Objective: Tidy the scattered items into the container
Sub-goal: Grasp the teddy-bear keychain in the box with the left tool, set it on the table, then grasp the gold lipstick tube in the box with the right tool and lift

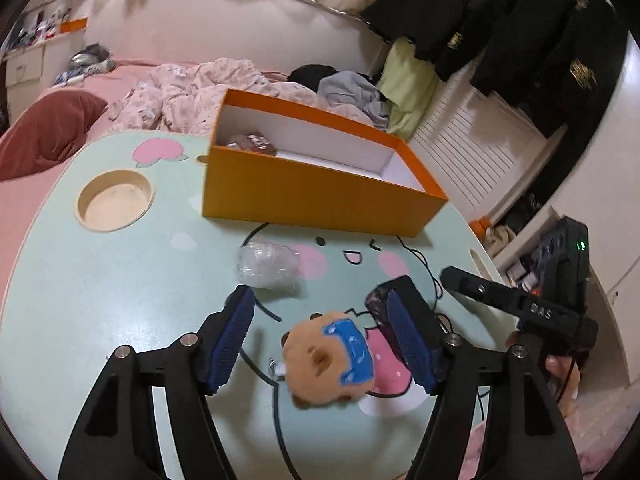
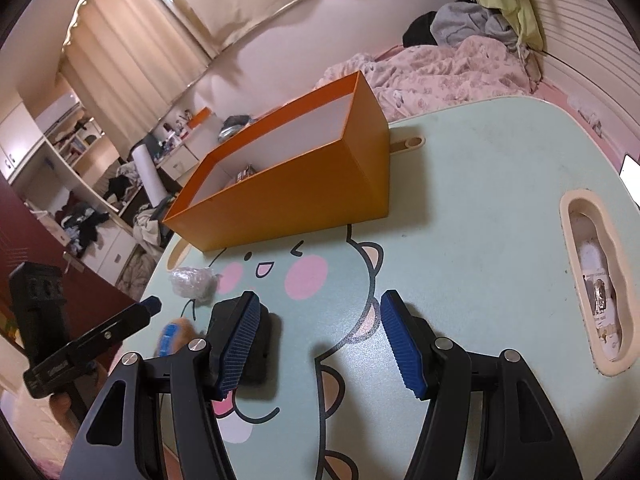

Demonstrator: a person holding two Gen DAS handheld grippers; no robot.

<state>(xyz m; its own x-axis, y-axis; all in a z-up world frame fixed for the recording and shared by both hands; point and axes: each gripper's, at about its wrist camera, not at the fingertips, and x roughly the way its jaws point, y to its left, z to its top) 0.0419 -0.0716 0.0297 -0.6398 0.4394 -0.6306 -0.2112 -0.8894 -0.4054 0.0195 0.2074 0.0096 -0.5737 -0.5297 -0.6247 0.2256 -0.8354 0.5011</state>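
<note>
Nearest the left wrist camera, the left claw [image 1: 320,336] stands released, its 2 blue ribbed pads [image 1: 234,340] spread wide on either side of a small brown plush toy [image 1: 328,360] with a blue patch, which lies on the mint-green surface [image 1: 100,300] between the pads, neither pad pressing on it. By the right pad sits a small dark patterned item [image 1: 378,304], partly hidden, so what it is cannot be told. In the right wrist view, the right claw [image 2: 320,340] also stands released, with nothing between its pads except the cartoon print on the surface; a black block [image 2: 256,344] lies just behind its left pad. A little farther on, a crumpled clear plastic wrap [image 1: 268,266] rests on the surface, beside the printed face's pink cheek. Beyond that stands the orange box [image 1: 312,196], open at the top with a white lining, and 1 dark packet [image 1: 254,144] lies at its left end. Behind the surface stretches a bed [image 1: 60,92] with a rumpled pink quilt [image 1: 192,88].
</note>
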